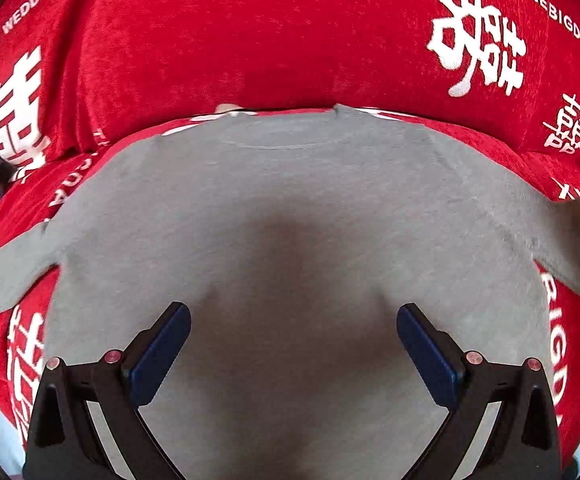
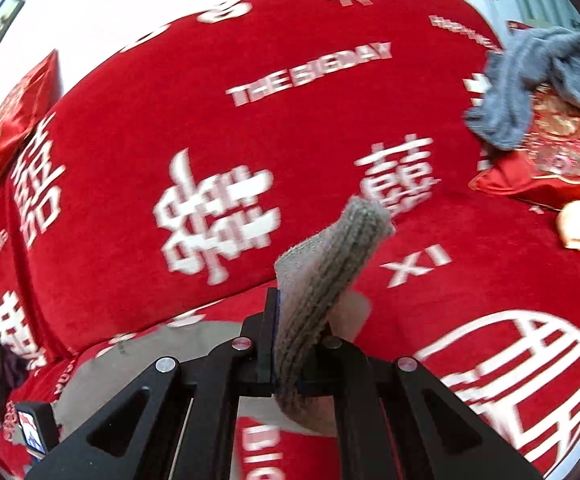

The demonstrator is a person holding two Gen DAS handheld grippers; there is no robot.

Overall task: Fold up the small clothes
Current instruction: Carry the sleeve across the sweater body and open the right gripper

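The grey top (image 1: 290,200) lies spread flat, neckline away from the person, on the red sofa cover (image 1: 249,40), so its body gives a smooth base to fold onto. The left tongs (image 1: 294,344) hang released over the middle of the top, gripping nothing, probably ready to pin the cloth. The right tongs (image 2: 290,360) are clenched on the ribbed cuff (image 2: 330,264) of one sleeve, lifted clear of the sofa, likely so the sleeve can be carried across the body. A blue-grey garment (image 2: 530,80) waits crumpled on a red cushion (image 2: 550,160) far off; its kind is unclear through the blur.
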